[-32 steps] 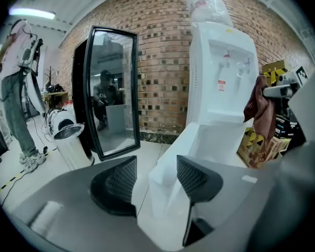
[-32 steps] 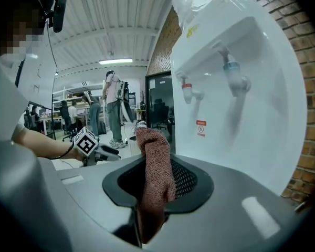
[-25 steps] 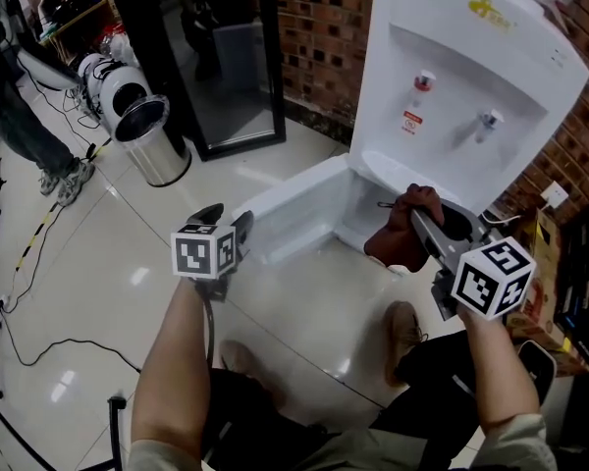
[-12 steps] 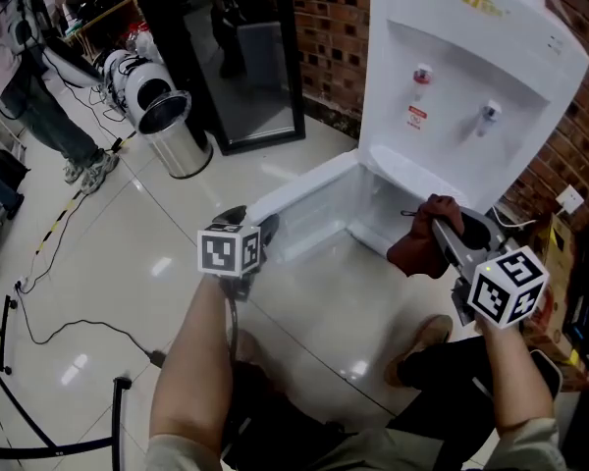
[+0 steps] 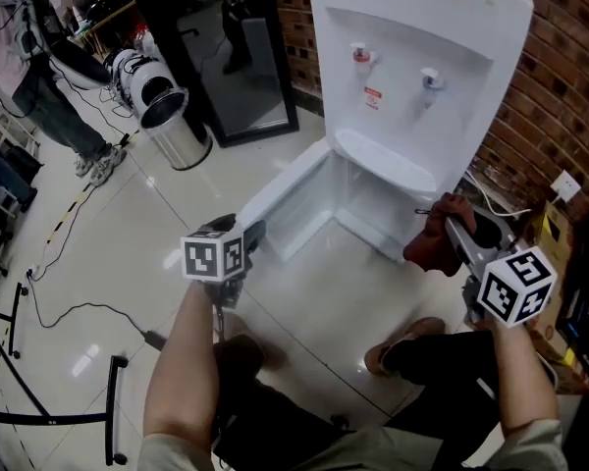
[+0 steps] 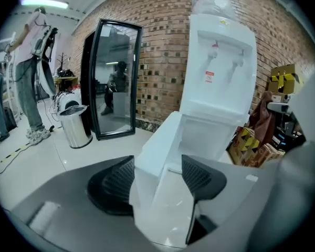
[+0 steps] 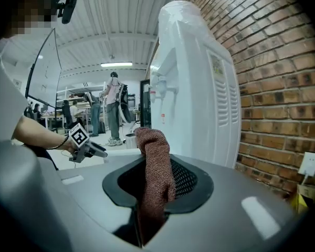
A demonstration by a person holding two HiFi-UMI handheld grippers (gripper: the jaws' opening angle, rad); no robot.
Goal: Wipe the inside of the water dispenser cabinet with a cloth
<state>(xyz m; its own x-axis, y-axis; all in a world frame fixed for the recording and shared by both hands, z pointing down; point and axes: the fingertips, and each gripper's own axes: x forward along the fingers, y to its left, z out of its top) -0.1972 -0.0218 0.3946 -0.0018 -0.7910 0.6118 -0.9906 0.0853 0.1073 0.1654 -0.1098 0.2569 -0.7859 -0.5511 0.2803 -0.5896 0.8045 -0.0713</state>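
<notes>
The white water dispenser (image 5: 412,57) stands against the brick wall, its low cabinet (image 5: 368,199) open and its door (image 5: 285,189) swung out to the left. My left gripper (image 5: 250,232) hovers at the door's free end with jaws open. In the left gripper view (image 6: 157,180) the door (image 6: 163,140) lines up with the gap, and no pad visibly presses on it. My right gripper (image 5: 442,226) is shut on a reddish-brown cloth (image 5: 430,248), just right of the cabinet opening. The cloth (image 7: 155,172) hangs from the jaws beside the dispenser's side (image 7: 194,88).
A steel bin (image 5: 167,121) and a black-framed mirror (image 5: 236,57) stand at the back left. Cables (image 5: 69,312) trail over the tiled floor. Cardboard boxes (image 5: 548,234) and a wall socket (image 5: 566,186) sit at the right. A person (image 5: 39,77) stands far left. My shoe (image 5: 402,346) is below the cabinet.
The right gripper has drawn the cloth rightward, out of the cabinet opening. The left gripper stays near the door's free end. The head view has swung, so the dispenser sits further left.
</notes>
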